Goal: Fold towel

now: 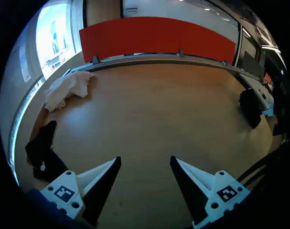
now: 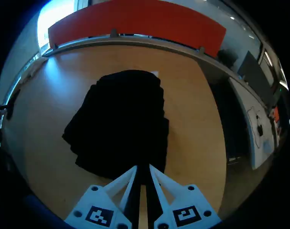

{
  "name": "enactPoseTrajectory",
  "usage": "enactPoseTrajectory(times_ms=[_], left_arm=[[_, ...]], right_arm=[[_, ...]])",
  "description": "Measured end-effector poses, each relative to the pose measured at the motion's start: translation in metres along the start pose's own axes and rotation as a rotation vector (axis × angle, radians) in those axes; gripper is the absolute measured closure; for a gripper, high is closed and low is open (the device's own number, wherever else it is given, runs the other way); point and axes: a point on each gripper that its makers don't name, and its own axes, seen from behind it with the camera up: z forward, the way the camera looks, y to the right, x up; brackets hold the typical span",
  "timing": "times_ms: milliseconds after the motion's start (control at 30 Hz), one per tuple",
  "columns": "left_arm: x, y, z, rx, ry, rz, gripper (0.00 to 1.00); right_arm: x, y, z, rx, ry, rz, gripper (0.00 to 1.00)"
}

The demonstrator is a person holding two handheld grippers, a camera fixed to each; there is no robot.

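Right gripper pressed together, pinching near edge of black rumpled fabric towel, at 12 o'clock on light wooden table. Left gripper spread above table; crumpled white cloth at 10 o'clock.

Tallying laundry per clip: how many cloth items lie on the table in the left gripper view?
2: a white cloth at far left, and a black cloth at the left edge, nearer the camera. The dark shape at far right may be another.
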Motion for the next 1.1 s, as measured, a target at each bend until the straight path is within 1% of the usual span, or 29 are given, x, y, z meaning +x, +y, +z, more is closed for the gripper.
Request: enactPoseTrajectory(times_ms=[67, 133, 333, 367, 400, 500, 533, 567, 600, 667, 967, 1100], left_arm=[[0.0, -0.001, 0.0, 0.001, 0.001, 0.0, 0.05], [0.001, -0.002, 0.0, 0.001, 0.002, 0.0, 0.04], [0.003, -0.004, -0.001, 0.001, 0.008, 0.002, 0.05], [0.003, -0.005, -0.001, 0.002, 0.009, 0.002, 0.05], [0.003, -0.005, -0.001, 0.002, 0.009, 0.001, 0.05], [0.003, -0.006, -0.001, 0.001, 0.011, -0.002, 0.05], [0.003, -0.006, -0.001, 0.0, 0.012, -0.003, 0.05], [0.004, -0.006, -0.001, 0.0, 0.014, -0.004, 0.05], [0.004, -0.007, -0.001, -0.001, 0.015, -0.004, 0.05], [0.005, -0.007, -0.001, -0.001, 0.017, -0.004, 0.04], [0.008, -0.009, -0.002, -0.006, 0.032, -0.008, 0.05], [0.01, -0.009, -0.002, -0.005, 0.042, -0.015, 0.05]], right_arm=[[0.0, 0.001, -0.001, -0.008, 0.004, 0.0, 0.92], [0.0, 0.002, -0.002, -0.014, 0.004, 0.001, 0.88], [-0.002, 0.003, -0.005, -0.033, 0.003, -0.008, 0.51], [-0.003, 0.003, -0.007, -0.036, 0.005, -0.011, 0.42], [-0.003, 0.002, -0.008, -0.037, 0.007, -0.013, 0.36], [-0.002, -0.001, -0.012, -0.041, 0.018, -0.019, 0.3], [-0.001, -0.002, -0.013, -0.041, 0.022, -0.02, 0.26], [0.0, -0.003, -0.015, -0.042, 0.027, -0.021, 0.15], [0.0, -0.004, -0.016, -0.043, 0.031, -0.021, 0.08], [0.003, -0.007, -0.018, -0.045, 0.041, -0.019, 0.0], [0.011, -0.016, -0.029, -0.052, 0.085, -0.01, 0.0], [0.02, -0.022, -0.035, -0.061, 0.129, 0.008, 0.0]])
